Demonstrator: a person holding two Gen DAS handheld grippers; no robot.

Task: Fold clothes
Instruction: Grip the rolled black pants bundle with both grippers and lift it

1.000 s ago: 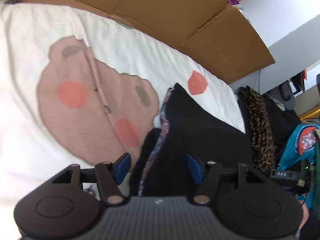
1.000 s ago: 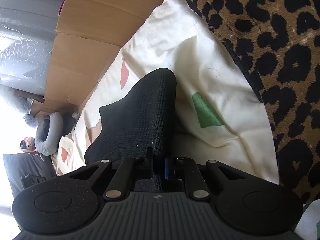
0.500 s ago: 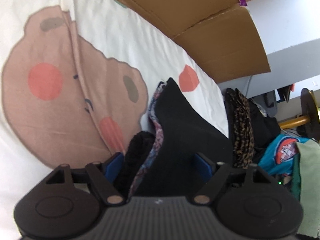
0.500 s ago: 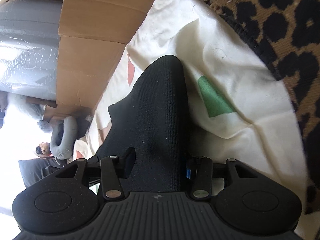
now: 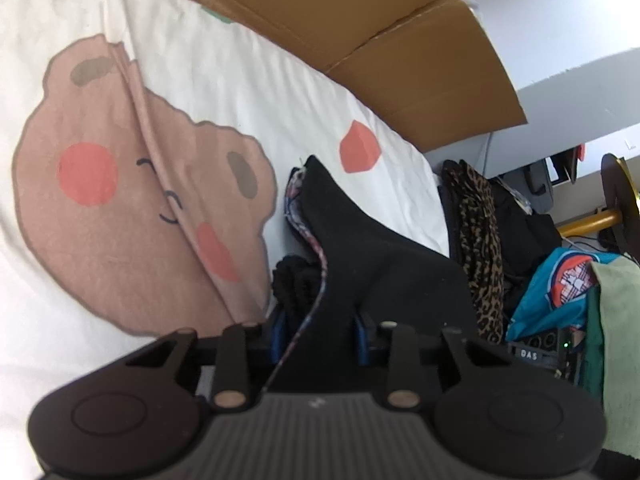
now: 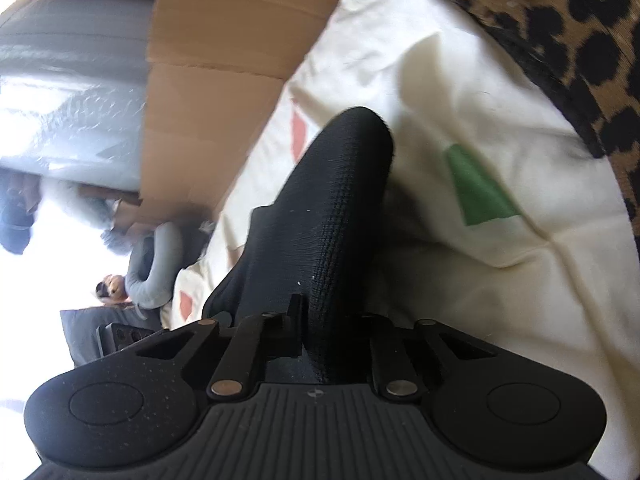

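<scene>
Nearest me, my left gripper (image 5: 320, 330) pinches a fold of the black knit garment with a patterned lining (image 5: 352, 240); my right gripper (image 6: 326, 328) is clamped on another ridge of it (image 6: 320, 232). The garment lies on the white bedsheet printed with a brown bear face (image 5: 132, 184). Farther right sits a leopard-print cloth (image 5: 478, 240); brown cardboard (image 5: 360, 16) stands behind.

My left gripper (image 5: 320, 330) is matte black with blue finger pads (image 5: 279, 330), brass pivot pins and a ribbed grey base; my right gripper (image 6: 320, 330) matches.
</scene>
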